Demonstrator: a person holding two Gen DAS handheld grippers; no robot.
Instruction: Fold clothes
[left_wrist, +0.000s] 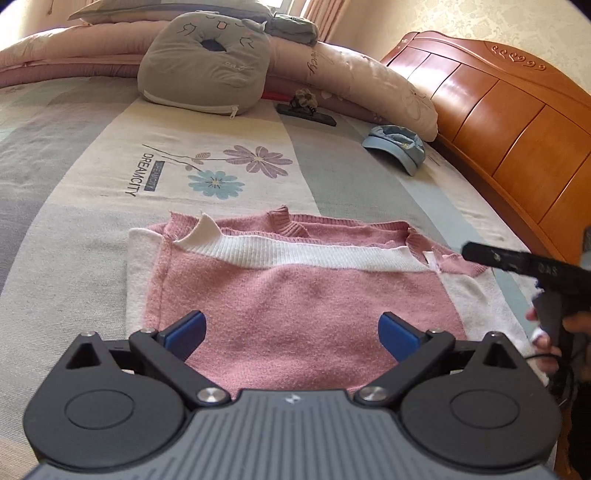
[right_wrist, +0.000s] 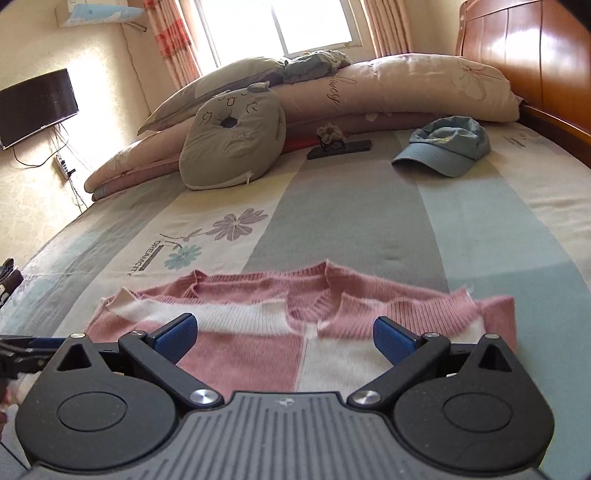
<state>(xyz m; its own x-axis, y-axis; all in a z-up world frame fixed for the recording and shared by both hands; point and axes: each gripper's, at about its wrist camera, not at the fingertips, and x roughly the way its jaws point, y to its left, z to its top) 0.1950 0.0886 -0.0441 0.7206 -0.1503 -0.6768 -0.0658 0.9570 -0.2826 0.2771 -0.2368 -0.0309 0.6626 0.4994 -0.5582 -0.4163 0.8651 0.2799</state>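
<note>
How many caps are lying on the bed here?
1. A blue cap lies on the bedsheet near the wooden headboard, beyond the pink-and-white sweater. Others could be hidden behind the pillows.

A pink and white knitted sweater lies flat on the bed, folded into a rough rectangle. A white ribbed band crosses it near the far edge, and the pink ribbed collar shows at the far side.

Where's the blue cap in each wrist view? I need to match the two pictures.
Left wrist: blue cap upper right, near the wooden headboard.
Right wrist: blue cap upper right, beyond the pink sweater.
Shared landmark: the grey cat cushion, left of the cap in both.
</note>
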